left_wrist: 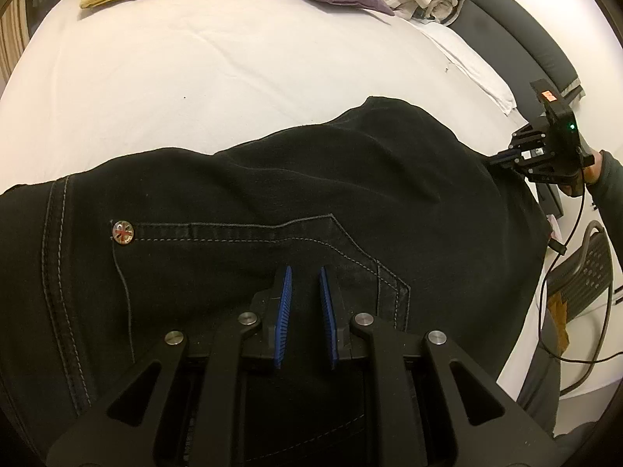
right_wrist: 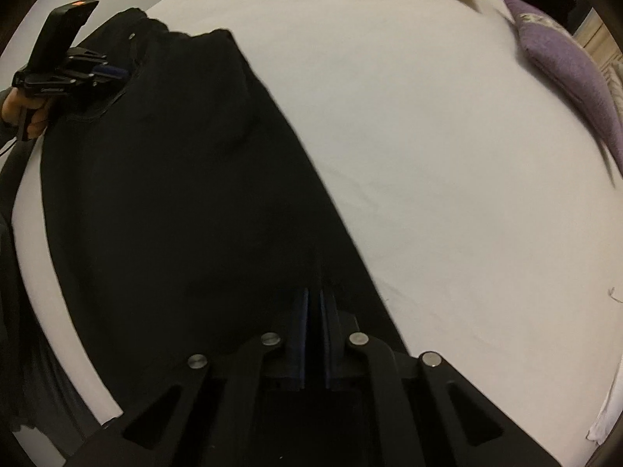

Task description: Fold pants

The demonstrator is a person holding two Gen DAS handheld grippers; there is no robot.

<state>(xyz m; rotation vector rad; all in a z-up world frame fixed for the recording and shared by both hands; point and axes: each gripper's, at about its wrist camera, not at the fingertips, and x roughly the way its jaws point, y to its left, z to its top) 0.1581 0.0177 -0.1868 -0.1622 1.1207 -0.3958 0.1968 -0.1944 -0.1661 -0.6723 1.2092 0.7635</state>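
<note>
- Black jeans point(left_wrist: 296, 194) lay flat on the white bed sheet point(left_wrist: 194, 78), waist end under the left claw point(left_wrist: 305, 272).
- Left claw: blue pads point(left_wrist: 284, 303) slightly apart, denim between them near the pocket seam; whether it was gripping, I cannot tell.
- Right claw point(right_wrist: 311, 295): pads nearly together on the dark leg fabric.
- Judged: denim heavy, limp, non-slippery; take thick seams or hems.

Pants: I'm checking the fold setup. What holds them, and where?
The right gripper pinches the pants at the end far from the waist. The left gripper sits by the pocket; its grip is unclear.
</note>
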